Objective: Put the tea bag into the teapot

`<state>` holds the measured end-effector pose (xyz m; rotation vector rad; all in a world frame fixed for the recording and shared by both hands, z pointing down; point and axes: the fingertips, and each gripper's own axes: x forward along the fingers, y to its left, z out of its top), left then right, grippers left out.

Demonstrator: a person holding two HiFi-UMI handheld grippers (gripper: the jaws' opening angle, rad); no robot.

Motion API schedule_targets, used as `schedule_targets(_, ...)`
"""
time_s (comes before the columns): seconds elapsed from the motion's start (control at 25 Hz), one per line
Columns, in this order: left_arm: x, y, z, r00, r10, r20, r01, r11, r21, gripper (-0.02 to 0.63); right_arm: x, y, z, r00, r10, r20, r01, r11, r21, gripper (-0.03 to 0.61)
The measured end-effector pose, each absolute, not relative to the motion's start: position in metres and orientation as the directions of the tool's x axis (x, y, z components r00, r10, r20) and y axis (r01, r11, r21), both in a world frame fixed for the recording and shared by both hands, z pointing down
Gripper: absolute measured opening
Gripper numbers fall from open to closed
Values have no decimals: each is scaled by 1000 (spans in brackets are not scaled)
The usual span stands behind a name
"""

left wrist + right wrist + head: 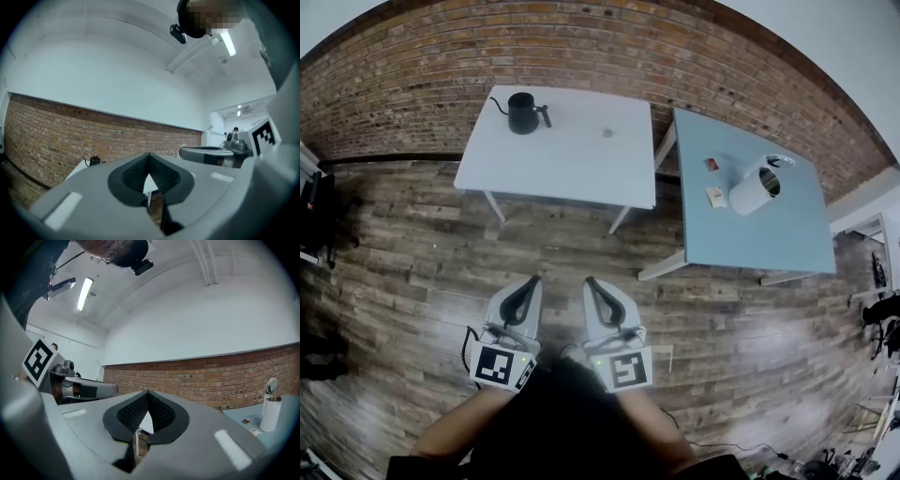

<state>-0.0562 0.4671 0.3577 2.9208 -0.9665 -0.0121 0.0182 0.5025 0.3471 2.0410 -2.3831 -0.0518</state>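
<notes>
A black teapot (pixel 522 112) with a thin spout stands on the white table (pixel 572 164) far ahead; it also shows small in the left gripper view (pixel 94 161). Two small tea bag packets, one reddish (pixel 711 164) and one white (pixel 715 197), lie on the blue-grey table (pixel 759 244) to the right, seen as well in the right gripper view (pixel 245 421). My left gripper (pixel 532 280) and right gripper (pixel 590 281) hang side by side over the wooden floor, well short of both tables. Both are shut with nothing between the jaws (pixel 149 155) (pixel 148 393).
A white cylindrical container (pixel 757 187) with an open lid stands on the blue-grey table beside the packets, also in the right gripper view (pixel 268 412). A small grey speck (pixel 607 132) lies on the white table. A brick wall (pixel 581 47) runs behind both tables.
</notes>
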Motion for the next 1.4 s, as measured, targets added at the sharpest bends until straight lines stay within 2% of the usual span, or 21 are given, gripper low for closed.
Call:
schedule_targets(0.36,-50,454,364,755,-655,12,-655,-755,34,-2,37,483,343,-186,-981,-47,-983,186,15,3)
schedule_targets(0.68,-64,412,372,725,-689,14,-689,-724,33,-2,41,449,357,-187,-982,-14,-982,187,-2,3)
schedule_targets(1.08,-15,310,393,787,-616,29,-616,-782,94,-2,71,346,373,-136,-989,56,-990,137,20,3)
schedule_targets(1.4,-13,220,393,796,-605,29,-601,-784,156,-2,65,254,388,-198,-967,162,-979,202,7,3)
